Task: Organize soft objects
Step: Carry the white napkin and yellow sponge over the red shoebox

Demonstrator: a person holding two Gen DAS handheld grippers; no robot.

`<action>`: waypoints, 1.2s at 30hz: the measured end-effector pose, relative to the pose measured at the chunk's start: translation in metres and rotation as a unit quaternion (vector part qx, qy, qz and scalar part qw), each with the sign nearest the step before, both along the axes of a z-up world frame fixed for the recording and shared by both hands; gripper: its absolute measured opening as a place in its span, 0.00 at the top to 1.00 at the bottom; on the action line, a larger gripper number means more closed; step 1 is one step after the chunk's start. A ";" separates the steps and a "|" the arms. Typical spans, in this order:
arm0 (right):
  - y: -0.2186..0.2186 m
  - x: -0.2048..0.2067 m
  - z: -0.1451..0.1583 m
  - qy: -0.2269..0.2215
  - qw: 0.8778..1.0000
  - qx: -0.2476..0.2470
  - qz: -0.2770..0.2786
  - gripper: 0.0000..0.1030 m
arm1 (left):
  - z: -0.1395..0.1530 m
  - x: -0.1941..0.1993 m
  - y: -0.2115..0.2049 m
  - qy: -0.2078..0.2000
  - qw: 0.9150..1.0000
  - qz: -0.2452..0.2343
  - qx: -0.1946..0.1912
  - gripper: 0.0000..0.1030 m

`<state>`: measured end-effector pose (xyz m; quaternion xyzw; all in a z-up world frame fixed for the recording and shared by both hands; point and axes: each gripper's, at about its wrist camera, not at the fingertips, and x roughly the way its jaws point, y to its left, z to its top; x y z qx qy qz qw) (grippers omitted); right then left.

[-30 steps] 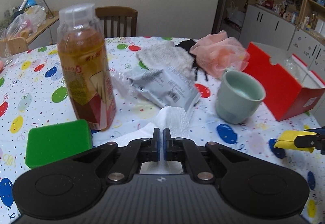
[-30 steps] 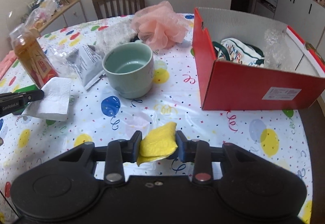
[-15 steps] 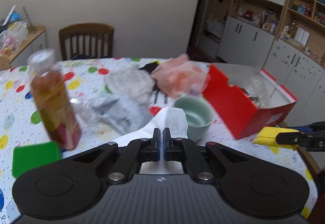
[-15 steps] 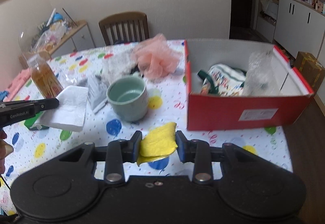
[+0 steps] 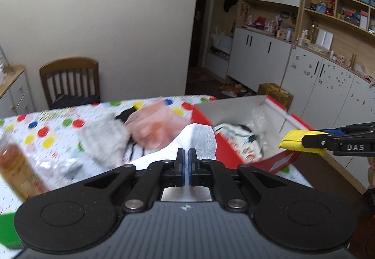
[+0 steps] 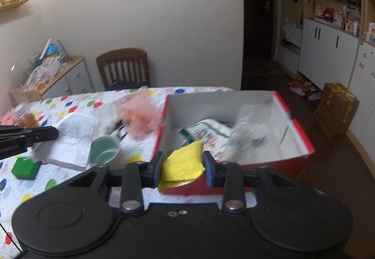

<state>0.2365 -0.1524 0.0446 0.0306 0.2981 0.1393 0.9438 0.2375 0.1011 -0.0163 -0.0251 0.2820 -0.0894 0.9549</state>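
Note:
My left gripper (image 5: pixel 186 153) is shut on a white paper tissue (image 5: pixel 201 139), held above the table and hanging as a flat sheet (image 6: pixel 72 139) in the right wrist view. A yellow sponge cloth (image 6: pixel 184 162) sits pinched in my right gripper (image 6: pixel 183 161), raised at the near wall of the red box (image 6: pixel 302 139). The same yellow cloth (image 5: pixel 293 141) shows at the right of the left wrist view. Inside the box lie a white printed cloth (image 6: pixel 211 128) and clear crinkled plastic (image 6: pixel 248 127). A pink mesh puff (image 6: pixel 138 116) lies left of the box.
On the balloon-print tablecloth (image 6: pixel 70 104) stand a green cup (image 6: pixel 104 150), a green sponge block (image 6: pixel 24 167) and a tea bottle (image 5: pixel 16 169). A grey fluffy cloth (image 5: pixel 103 139) lies by the puff. A wooden chair (image 6: pixel 123 69) stands behind; a cardboard box (image 6: pixel 337 106) is on the floor.
Both grippers have risen and moved toward the red box, carrying the tissue and the yellow cloth. The box interior has come into fuller view; the bottle and cup slid left and down.

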 end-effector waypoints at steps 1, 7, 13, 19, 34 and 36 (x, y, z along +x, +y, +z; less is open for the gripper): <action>-0.005 0.002 0.001 -0.002 1.000 0.000 -0.003 0.67 | 0.002 0.004 -0.007 -0.002 1.000 -0.004 0.001 0.98; -0.037 0.016 0.002 -0.011 1.000 -0.003 -0.015 0.67 | 0.013 0.027 -0.052 -0.009 0.999 -0.029 0.013 0.98; -0.066 0.032 -0.002 -0.010 1.000 -0.005 -0.023 0.67 | 0.017 0.055 -0.094 -0.009 0.999 -0.042 0.018 0.98; -0.094 0.053 -0.012 0.002 1.000 -0.006 -0.031 0.67 | 0.012 0.086 -0.130 -0.003 0.998 -0.050 0.024 0.98; -0.106 0.110 -0.046 0.039 0.999 -0.022 -0.002 0.67 | -0.022 0.162 -0.185 0.036 0.997 -0.025 0.055 0.98; -0.104 0.118 -0.053 0.046 0.999 -0.028 0.003 0.67 | -0.031 0.170 -0.188 0.045 0.997 -0.020 0.065 0.98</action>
